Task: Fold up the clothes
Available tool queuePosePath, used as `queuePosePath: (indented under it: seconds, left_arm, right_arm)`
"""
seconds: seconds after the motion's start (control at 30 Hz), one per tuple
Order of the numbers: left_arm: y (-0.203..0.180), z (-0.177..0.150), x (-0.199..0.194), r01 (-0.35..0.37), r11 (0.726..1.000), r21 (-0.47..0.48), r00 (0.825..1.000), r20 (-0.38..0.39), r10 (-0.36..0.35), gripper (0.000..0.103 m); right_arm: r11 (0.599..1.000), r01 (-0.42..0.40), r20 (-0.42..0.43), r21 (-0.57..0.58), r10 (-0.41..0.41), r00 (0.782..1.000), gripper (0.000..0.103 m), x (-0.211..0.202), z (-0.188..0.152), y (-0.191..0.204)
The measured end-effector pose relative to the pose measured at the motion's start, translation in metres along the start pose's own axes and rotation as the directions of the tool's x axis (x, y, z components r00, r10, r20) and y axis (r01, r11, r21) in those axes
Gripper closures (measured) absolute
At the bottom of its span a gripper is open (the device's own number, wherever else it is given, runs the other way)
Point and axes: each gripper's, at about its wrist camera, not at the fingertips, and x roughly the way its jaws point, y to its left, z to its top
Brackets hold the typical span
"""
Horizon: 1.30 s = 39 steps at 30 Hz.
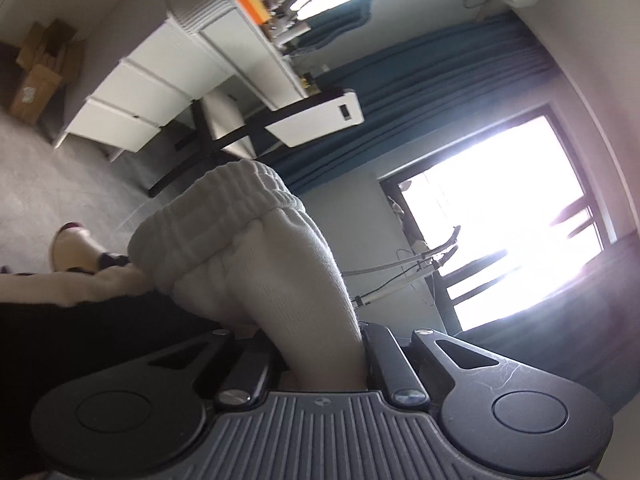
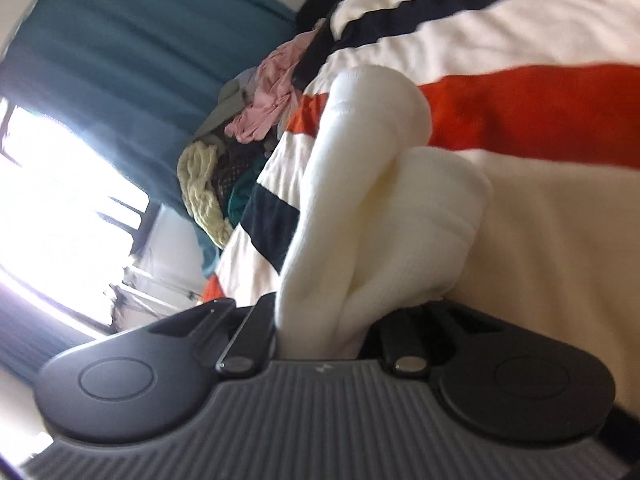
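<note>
Pinched cream fabric fills the foreground of both wrist views: the left gripper [image 1: 320, 356] is seen clamped on a bunched fold of a pale knit garment [image 1: 256, 248], whose elastic ribbed band [image 1: 224, 200] is raised clear of the floor and curls over above the jaws. On the other side, the right gripper [image 2: 320, 328] is likewise closed on thick white folds of the same kind of cloth [image 2: 372, 200], gathered into two rounded lobes between its fingers. Behind those folds a striped blanket [image 2: 500, 80] in cream, orange and navy is spread, with a heap of mixed clothes [image 2: 248, 128] piled at its far end. Teal curtains [image 2: 140, 40] and a bright window [image 1: 508, 208] are shown beyond. In the left view a white drawer unit [image 1: 140, 96] and cardboard boxes [image 1: 40, 72] are visible across the grey carpet [image 1: 60, 200].
</note>
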Motion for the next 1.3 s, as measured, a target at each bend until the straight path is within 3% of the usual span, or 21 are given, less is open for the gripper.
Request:
queuePosePath:
  seconds: [0.1, 0.2, 0.3, 0.47, 0.63, 0.7, 0.73, 0.83, 0.9, 0.93, 1.0, 1.1, 1.3]
  left_arm:
    - [0.010, 0.006, -0.048, -0.046, 0.999, -0.015, 0.999, 0.016, 0.047, 0.098]
    - [0.010, 0.008, -0.093, -0.119, 0.991, 0.066, 0.991, 0.065, 0.115, 0.098]
    - [0.020, 0.012, -0.121, -0.177, 0.983, 0.055, 0.984, 0.039, 0.175, 0.098]
    - [0.032, 0.008, -0.139, -0.277, 0.956, 0.095, 0.960, -0.019, 0.280, 0.098]
    - [0.027, 0.006, -0.131, -0.327, 0.934, 0.145, 0.942, -0.031, 0.334, 0.093]
    - [0.020, 0.002, -0.126, -0.361, 0.910, 0.203, 0.926, -0.036, 0.375, 0.084]
    - [0.016, -0.002, -0.123, -0.380, 0.893, 0.241, 0.915, -0.040, 0.400, 0.079]
    - [0.001, -0.016, -0.117, -0.412, 0.842, 0.348, 0.891, -0.038, 0.452, 0.065]
    - [-0.011, -0.026, -0.120, -0.432, 0.805, 0.407, 0.877, -0.017, 0.480, 0.043]
    - [-0.017, -0.032, -0.123, -0.441, 0.784, 0.436, 0.872, 0.000, 0.490, 0.040]
    - [-0.030, -0.044, -0.131, -0.433, 0.754, 0.493, 0.873, 0.023, 0.487, 0.028]
    - [-0.047, -0.066, -0.144, -0.394, 0.720, 0.572, 0.887, 0.030, 0.461, 0.024]
    - [-0.082, -0.113, -0.149, -0.272, 0.649, 0.710, 0.943, 0.064, 0.326, 0.019]
  right_arm:
    - [0.998, -0.004, 0.000, 0.067, 0.004, 1.000, 0.092, -0.029, -0.004, -0.005]
    - [0.994, 0.000, 0.002, 0.108, 0.000, 1.000, 0.092, -0.062, -0.009, -0.015]
    - [0.995, 0.039, -0.046, 0.096, -0.034, 0.998, 0.092, -0.084, -0.013, -0.024]
    - [0.965, 0.097, -0.120, 0.245, -0.069, 0.990, 0.091, -0.099, -0.021, -0.055]
    - [0.972, 0.120, -0.141, 0.204, -0.092, 0.986, 0.090, -0.097, -0.024, -0.053]
    - [0.966, 0.106, -0.145, 0.235, -0.073, 0.987, 0.088, -0.094, -0.024, -0.057]
    - [0.963, 0.107, -0.151, 0.248, -0.071, 0.986, 0.084, -0.092, -0.025, -0.060]
    - [0.950, 0.171, -0.165, 0.260, -0.131, 0.978, 0.043, -0.089, -0.027, -0.063]
    - [0.940, 0.157, -0.156, 0.303, -0.114, 0.981, 0.037, -0.086, -0.028, -0.069]
    - [0.934, 0.146, -0.151, 0.325, -0.101, 0.983, 0.034, -0.084, -0.029, -0.072]
    - [0.922, 0.122, -0.139, 0.366, -0.076, 0.987, 0.034, -0.080, -0.030, -0.078]
    - [0.911, 0.067, -0.108, 0.407, -0.025, 0.994, 0.034, -0.075, -0.030, -0.086]
    - [0.912, -0.056, 0.017, 0.407, 0.054, 0.998, 0.034, -0.068, -0.022, -0.090]
